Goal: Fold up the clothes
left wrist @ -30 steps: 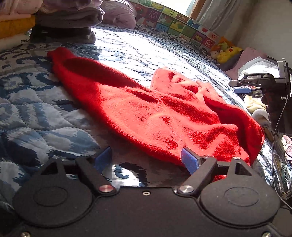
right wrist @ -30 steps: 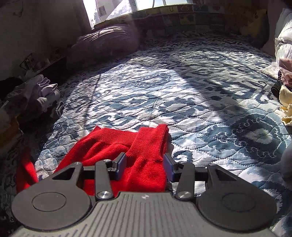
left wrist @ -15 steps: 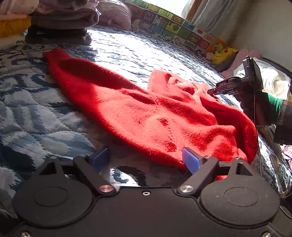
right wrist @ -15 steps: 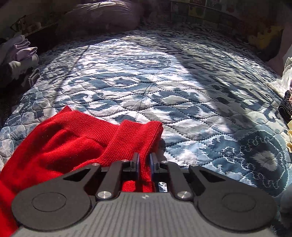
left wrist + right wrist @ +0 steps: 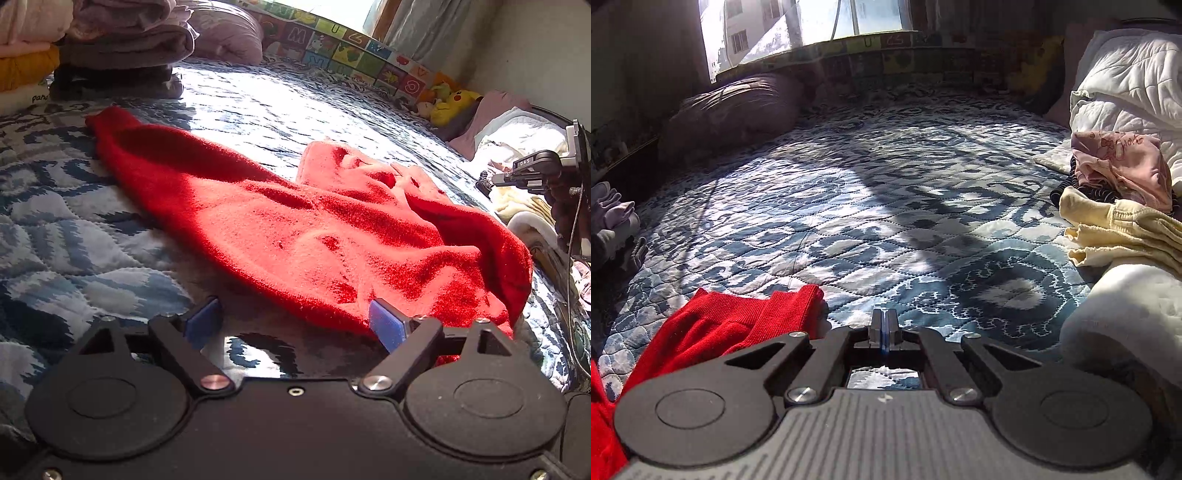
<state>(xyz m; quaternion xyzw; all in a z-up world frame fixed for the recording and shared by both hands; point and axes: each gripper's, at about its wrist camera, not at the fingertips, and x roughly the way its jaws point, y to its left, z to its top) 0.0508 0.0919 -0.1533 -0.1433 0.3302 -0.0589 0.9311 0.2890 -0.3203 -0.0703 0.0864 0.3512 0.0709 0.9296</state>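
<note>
Your left gripper sits low on the bed, jaws apart — the red garment lies spread on the quilt just ahead, its hem near the right fingertip. Your right gripper has its jaws together on nothing, the garment's cuff just to its left.

Sunlight from the window falls across the blue-patterned quilted bed.
</note>
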